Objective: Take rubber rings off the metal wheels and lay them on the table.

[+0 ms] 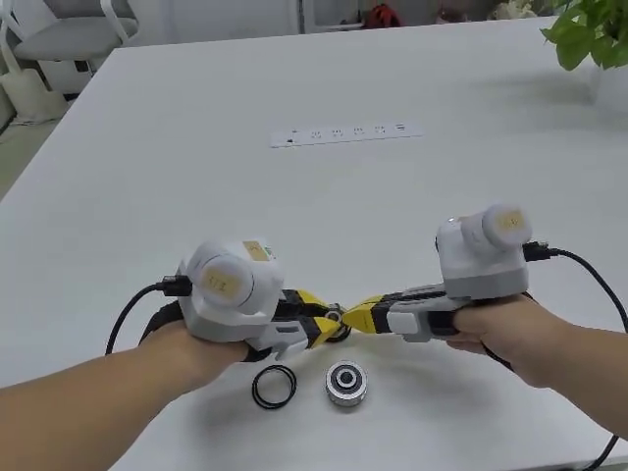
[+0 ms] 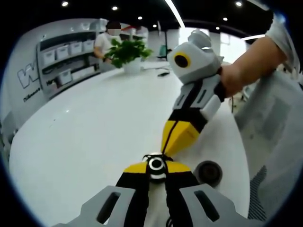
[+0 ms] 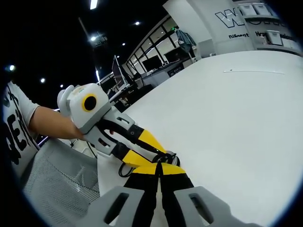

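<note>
My left gripper [image 1: 327,321] [image 2: 156,167] is shut on a small metal wheel [image 2: 156,164] held just above the white table [image 1: 324,206]. My right gripper [image 1: 349,316] [image 3: 161,166] comes in from the opposite side. Its yellow tips meet the wheel's edge, pinched shut on the black rubber ring [image 2: 154,155] there. Below the two grippers, on the table, lie loose black rubber rings [image 1: 274,386] and a second metal wheel [image 1: 346,383] [image 2: 208,172] flat on its side.
A white power strip [image 1: 345,133] lies across the middle of the table. A green plant [image 1: 589,34] stands at the far right corner, and a chair [image 1: 69,39] beyond the far left edge. Black cables trail from both grippers.
</note>
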{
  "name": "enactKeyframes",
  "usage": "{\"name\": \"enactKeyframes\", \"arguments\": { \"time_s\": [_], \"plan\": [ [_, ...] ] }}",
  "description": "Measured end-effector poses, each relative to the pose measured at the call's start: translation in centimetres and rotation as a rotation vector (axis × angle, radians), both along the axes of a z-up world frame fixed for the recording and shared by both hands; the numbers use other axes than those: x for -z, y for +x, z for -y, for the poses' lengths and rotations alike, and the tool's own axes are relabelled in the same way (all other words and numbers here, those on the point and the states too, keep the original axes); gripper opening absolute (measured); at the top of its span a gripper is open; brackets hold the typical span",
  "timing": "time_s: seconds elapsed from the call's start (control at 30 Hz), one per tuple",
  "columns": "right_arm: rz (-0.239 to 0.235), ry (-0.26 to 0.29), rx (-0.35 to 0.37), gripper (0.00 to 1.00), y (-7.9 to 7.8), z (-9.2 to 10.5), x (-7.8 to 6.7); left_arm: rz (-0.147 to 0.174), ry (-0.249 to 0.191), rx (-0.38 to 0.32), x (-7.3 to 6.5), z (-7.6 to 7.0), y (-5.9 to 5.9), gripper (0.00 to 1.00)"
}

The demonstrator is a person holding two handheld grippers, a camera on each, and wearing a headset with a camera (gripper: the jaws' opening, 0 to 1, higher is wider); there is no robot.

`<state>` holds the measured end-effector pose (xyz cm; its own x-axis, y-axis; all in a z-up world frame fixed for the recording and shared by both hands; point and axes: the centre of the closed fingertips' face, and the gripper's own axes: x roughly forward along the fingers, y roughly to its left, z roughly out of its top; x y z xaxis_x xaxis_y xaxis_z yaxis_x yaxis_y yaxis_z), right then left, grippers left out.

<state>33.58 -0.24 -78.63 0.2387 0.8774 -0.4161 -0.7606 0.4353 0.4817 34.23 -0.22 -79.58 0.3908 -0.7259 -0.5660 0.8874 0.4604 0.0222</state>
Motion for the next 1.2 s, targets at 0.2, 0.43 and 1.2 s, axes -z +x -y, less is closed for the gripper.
{"name": "enactKeyframes", "arguments": {
  "time_s": [0.2, 0.43, 1.2],
  "plan": [
    [-0.002, 0.014, -0.009, 0.0, -0.1, -0.1, -0.2, -0.002, -0.001, -0.003, 0.0, 0.0, 0.0, 0.12],
    [-0.006, 0.025, -0.029, 0.0, -0.6, -0.4, -0.4, -0.002, -0.002, -0.004, 0.0, 0.0, -0.1, 0.12],
    [-0.022, 0.017, 0.034, 0.0, 0.2, 0.4, 0.3, 0.023, 0.001, 0.018, -0.1, 0.2, -0.3, 0.14]
  ]
}}
